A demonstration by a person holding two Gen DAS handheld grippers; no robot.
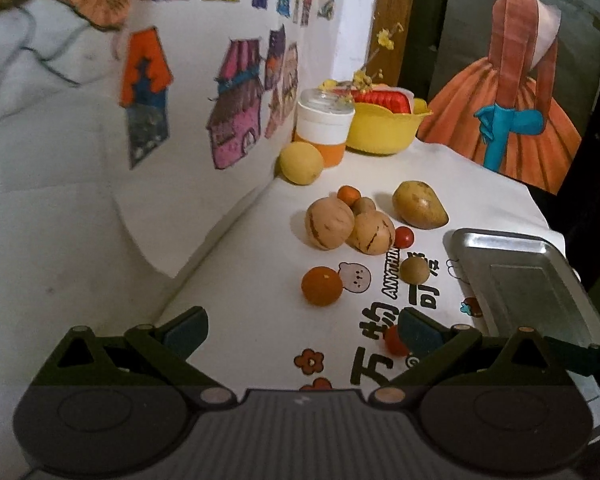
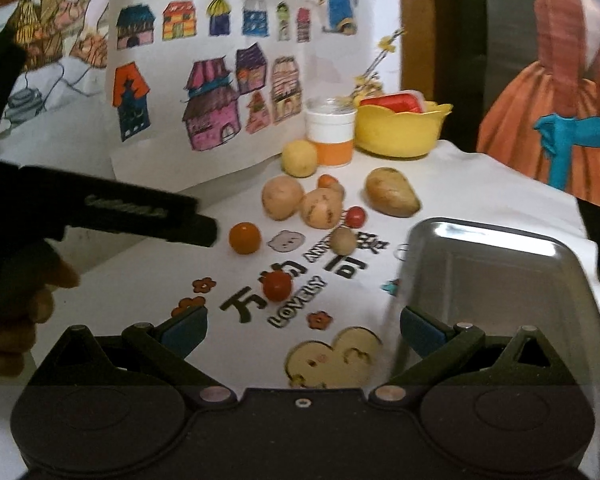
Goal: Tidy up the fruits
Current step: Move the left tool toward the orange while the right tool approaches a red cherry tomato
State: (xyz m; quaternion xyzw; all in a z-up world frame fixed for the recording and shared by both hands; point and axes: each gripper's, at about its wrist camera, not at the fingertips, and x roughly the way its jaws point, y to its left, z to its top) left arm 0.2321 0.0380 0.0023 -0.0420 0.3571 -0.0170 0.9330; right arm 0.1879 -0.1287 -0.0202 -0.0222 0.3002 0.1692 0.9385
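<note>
Left gripper [image 1: 302,330] held low over the desk [image 1: 236,280], blue-padded fingers [image 1: 186,332] spread wide with nothing between them; seen from the right wrist camera as a dark body reaching in from the left, gripped by a hand [image 2: 16,304], blurred there. Right gripper [image 2: 304,330] likewise level and low, fingers [image 2: 184,330] wide apart and empty. Printed on the white desk cloth: "ANYTHIN…" and "LOVELY?" among large black Chinese characters, only partly legible. Small red cherry tomato [image 1: 394,340] just beside the left gripper's right-hand finger, possibly touching it. Round orange citrus fruit [image 1: 322,286] ahead, between the finger lines. Small round brownish-green fruit [image 1: 415,269] nearer the shiny rectangular metal tray [image 1: 520,276], empty, at the right. Further off, two tan striped round melons [image 1: 350,226] touching each other, a yellow-brown mango [image 1: 419,205], a yellow lemon [image 1: 301,163].
</note>
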